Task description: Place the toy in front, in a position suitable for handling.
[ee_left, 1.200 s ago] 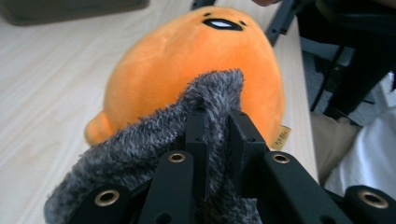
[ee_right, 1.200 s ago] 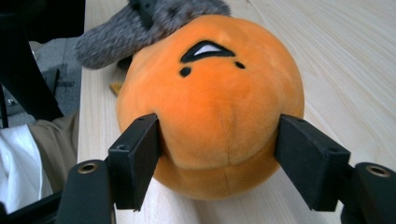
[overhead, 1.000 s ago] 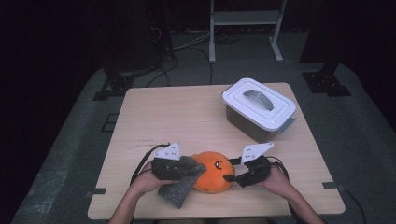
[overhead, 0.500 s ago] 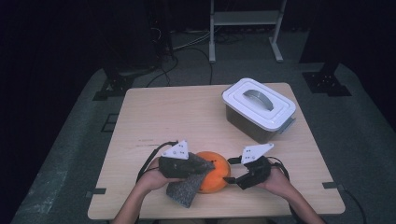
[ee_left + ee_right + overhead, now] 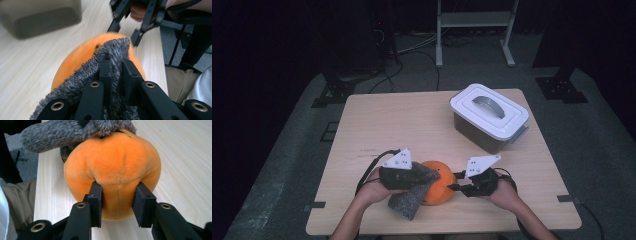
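Dark room, light wood tabletop (image 5: 412,125) with a white-lidded storage box (image 5: 488,116) well beyond both claws. The orange plush pumpkin (image 5: 439,187) sits near the front edge, between the two claws. The left claw (image 5: 115,67) is clamped shut on a grey fuzzy cloth (image 5: 412,197). Since a second ago it has carried the cloth up and across, so the cloth now drapes over the pumpkin's top instead of lying mostly beside it. The right claw (image 5: 119,198) has just been closing, and its pads now dent the pumpkin's near side, gripping it. Judgement: the right claw is now steadying the pumpkin while the left starts wiping or covering it. The cloth covers just the top edge so far, so most of the pass is left.
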The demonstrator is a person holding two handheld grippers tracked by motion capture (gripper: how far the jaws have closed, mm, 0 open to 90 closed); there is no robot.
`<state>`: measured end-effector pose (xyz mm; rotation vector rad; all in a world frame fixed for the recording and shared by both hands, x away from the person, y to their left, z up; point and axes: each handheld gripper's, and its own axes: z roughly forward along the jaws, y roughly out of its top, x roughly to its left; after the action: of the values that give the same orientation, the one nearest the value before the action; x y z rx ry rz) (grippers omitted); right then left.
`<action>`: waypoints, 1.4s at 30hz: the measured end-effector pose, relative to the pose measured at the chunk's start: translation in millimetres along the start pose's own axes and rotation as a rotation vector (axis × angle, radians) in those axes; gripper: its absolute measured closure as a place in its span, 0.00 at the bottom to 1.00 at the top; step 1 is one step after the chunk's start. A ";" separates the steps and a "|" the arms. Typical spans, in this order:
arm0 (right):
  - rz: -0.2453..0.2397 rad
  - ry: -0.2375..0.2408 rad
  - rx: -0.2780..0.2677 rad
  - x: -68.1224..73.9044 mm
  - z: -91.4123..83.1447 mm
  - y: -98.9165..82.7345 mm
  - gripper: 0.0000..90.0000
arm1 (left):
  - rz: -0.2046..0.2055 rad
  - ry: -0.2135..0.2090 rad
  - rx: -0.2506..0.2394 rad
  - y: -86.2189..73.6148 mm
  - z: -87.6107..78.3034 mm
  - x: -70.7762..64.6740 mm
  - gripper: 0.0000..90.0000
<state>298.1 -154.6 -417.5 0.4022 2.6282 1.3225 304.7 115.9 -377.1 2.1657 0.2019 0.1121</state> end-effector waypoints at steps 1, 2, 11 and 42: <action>-0.006 -0.003 0.002 0.6 0.0 1.5 0.70 | 0.016 -0.012 -0.011 7.1 2.3 -2.4 0.88; -0.016 -0.006 0.007 2.7 0.8 4.0 0.70 | 0.025 -0.028 -0.026 12.5 4.1 -4.2 0.88; -0.050 -0.014 0.019 9.8 1.9 5.2 0.71 | 0.045 -0.038 0.035 21.0 18.4 -4.8 0.89; -0.094 -0.004 0.034 10.4 5.8 0.1 0.71 | -0.051 0.031 0.030 -0.7 4.6 16.1 0.88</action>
<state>289.8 -146.8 -421.2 0.2821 2.6346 1.2482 321.2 115.6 -380.2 2.1875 0.2783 0.1143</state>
